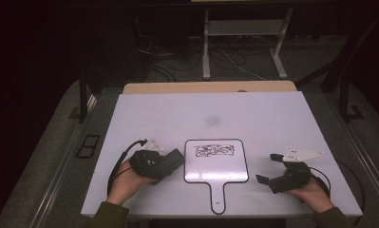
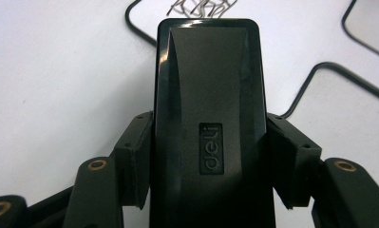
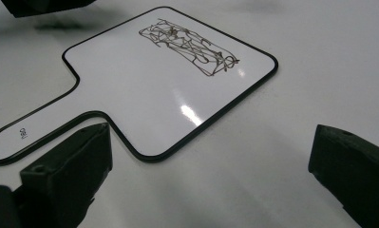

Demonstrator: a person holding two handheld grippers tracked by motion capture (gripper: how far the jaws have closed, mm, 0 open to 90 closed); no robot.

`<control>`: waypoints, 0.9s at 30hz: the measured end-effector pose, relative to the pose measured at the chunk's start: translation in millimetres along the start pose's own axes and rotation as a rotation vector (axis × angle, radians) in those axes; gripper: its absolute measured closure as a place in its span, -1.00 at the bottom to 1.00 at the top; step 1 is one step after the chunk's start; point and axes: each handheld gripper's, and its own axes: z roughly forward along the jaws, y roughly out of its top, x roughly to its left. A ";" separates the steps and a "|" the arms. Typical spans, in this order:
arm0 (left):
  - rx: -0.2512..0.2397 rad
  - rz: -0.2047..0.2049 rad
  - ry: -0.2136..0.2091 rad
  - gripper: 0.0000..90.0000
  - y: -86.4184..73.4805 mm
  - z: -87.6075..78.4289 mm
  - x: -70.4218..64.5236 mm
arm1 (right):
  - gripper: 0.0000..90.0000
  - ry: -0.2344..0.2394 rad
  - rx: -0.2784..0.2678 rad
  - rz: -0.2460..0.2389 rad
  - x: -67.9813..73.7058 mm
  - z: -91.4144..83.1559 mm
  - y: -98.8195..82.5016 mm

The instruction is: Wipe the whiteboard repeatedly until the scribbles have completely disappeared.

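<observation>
A small paddle-shaped whiteboard [image 1: 215,166] with a black rim lies flat near the table's front, its handle toward the person. Dark scribbles [image 1: 214,150] cover its far part, and they show closer as scribbles [image 3: 189,46] on the whiteboard [image 3: 154,99]. My left gripper [image 1: 170,164] is shut on a black eraser block [image 2: 208,118] marked "deli", held just left of the board's edge. My right gripper [image 1: 268,167] rests open to the right of the board, its fingers [image 3: 68,166] wide apart with bare table between them.
The white tabletop [image 1: 253,114] stretches behind and around the board. A wooden strip [image 1: 211,87] runs along its far edge. Beyond it stand white frame legs [image 1: 206,47] and cables on the floor. The left gripper's cable [image 1: 118,164] loops at the left.
</observation>
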 end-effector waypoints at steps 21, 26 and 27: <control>-0.016 -0.008 -0.017 -0.13 22.2 2.9 7.2 | -1.00 0.005 -0.010 0.011 0.5 -1.5 -1.0; -0.026 -0.006 -0.024 -0.13 28.2 3.4 10.0 | -1.00 0.003 -0.007 0.014 0.3 -1.4 -1.3; -0.031 -0.008 -0.027 -0.13 29.1 3.9 10.5 | -1.00 0.002 -0.008 0.015 0.3 -1.4 -1.4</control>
